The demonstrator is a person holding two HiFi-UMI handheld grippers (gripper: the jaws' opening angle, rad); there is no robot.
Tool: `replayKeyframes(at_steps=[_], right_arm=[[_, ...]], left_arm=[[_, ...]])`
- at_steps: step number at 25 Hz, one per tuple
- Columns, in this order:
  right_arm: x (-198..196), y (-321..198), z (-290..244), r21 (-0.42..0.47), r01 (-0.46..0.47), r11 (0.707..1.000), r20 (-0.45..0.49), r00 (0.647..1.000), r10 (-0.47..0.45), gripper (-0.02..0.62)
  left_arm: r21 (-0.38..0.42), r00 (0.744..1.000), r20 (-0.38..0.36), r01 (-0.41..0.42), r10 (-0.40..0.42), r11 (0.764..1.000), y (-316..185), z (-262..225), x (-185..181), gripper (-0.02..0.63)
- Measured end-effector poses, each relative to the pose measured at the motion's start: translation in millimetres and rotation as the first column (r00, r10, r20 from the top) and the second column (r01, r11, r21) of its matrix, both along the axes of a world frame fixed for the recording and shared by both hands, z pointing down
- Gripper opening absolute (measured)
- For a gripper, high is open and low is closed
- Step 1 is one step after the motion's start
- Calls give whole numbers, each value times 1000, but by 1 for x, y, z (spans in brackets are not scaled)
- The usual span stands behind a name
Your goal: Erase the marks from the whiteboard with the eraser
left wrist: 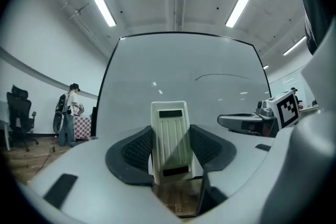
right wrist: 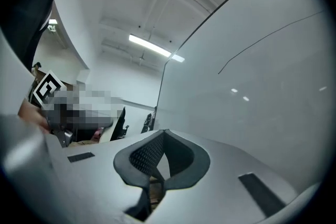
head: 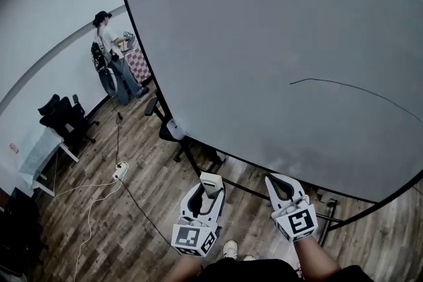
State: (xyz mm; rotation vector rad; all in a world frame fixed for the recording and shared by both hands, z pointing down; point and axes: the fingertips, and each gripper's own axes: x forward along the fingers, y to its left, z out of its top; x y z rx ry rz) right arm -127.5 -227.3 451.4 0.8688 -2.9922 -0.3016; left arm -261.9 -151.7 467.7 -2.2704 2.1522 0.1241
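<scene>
Cream-white ribbed plastic fills the gap between the left gripper's (head: pixel 209 189) jaws: the whiteboard eraser (left wrist: pixel 169 136) stands upright there, pinched on both sides by the black textured pads (left wrist: pixel 135 150). In the head view this gripper sits low in the frame, just left of centre, below the whiteboard's bottom edge and clear of its surface.

The right gripper (head: pixel 279 183) is beside it, a little to the right, with its jaws drawn together so that the tips meet and nothing is between them.

The whiteboard (head: pixel 264 30) takes up most of the upper right of the frame, black-rimmed and tilted. One thin dark pen line (head: pixel 357 90) arcs across its right-hand side — well above both grippers.

Wood-plank flooring (head: pixel 145 208) runs along the lower left, with a white power strip (head: pixel 120 172) and its trailing cable lying on it. A black office chair (head: pixel 63 117) stands at the left edge. In the upper left another person (head: pixel 109 49) stands by a checkered table (head: pixel 137 61).
</scene>
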Motion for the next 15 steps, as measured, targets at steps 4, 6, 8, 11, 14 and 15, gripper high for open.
replayKeyframes(at_steps=[4, 6, 8, 11, 14, 15], right_arm=[[18, -19, -3, 13, -98, 995, -15, 995, 98, 18], [25, -25, -4, 14, -146, 989, -20, 989, 146, 18], [31, -32, -3, 12, -192, 981, -23, 981, 192, 18], [36, -38, -5, 17, -251, 968, -31, 967, 251, 18], [38, -42, -6, 31, -301, 953, -33, 953, 302, 18], [38, -43, -7, 37, -318, 947, -34, 947, 319, 18]], left_arm=[[14, 994, 6, -109, 109, 994, -40, -8, 12, 241], [27, 987, -1, -160, 160, 987, -56, -15, 17, 241], [45, 979, -6, -203, 204, 978, -72, -23, 21, 241], [74, 966, -8, -256, 258, 964, -93, -34, 24, 241], [104, 953, -4, -302, 304, 947, -111, -48, 26, 241], [113, 947, 1, -319, 321, 941, -116, -53, 27, 241]])
